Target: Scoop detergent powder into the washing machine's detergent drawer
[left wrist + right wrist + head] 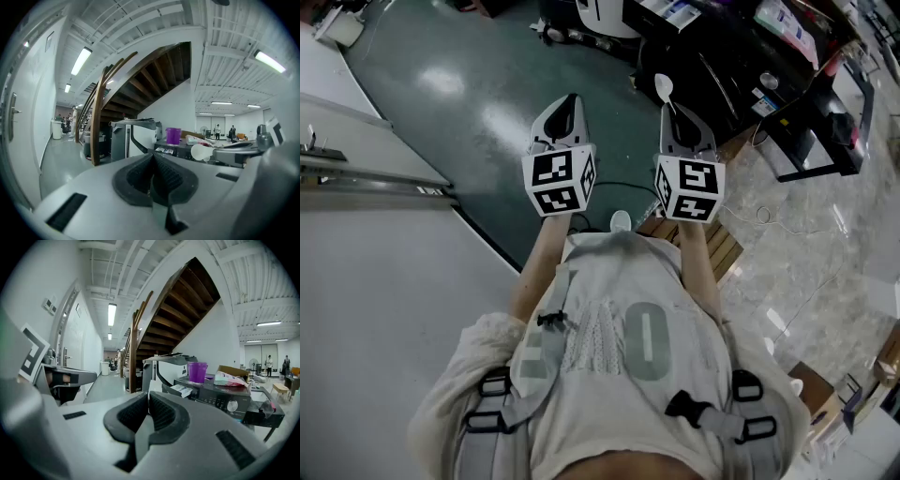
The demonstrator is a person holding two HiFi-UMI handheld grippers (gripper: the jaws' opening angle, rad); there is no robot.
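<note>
In the head view I hold both grippers out in front of my chest, above the green floor. My right gripper [667, 105] is shut on the handle of a white scoop [664, 86], whose bowl sticks out past the fingertips. The left gripper view shows that bowl [201, 152] from the side. My left gripper [571, 97] is shut with nothing in it. Ahead and to the right stands the black washing machine [220, 397], its detergent drawer [182, 390] pulled out. A purple cup [197, 372] and a detergent bag [232, 379] sit on top of it.
A white wall with a door handle [309, 142] runs along the left. A wooden pallet [727, 248] and loose cables [764, 217] lie on the floor to my right. A black frame stand [825, 141] sits further right. A wooden staircase [154, 319] rises behind the machine.
</note>
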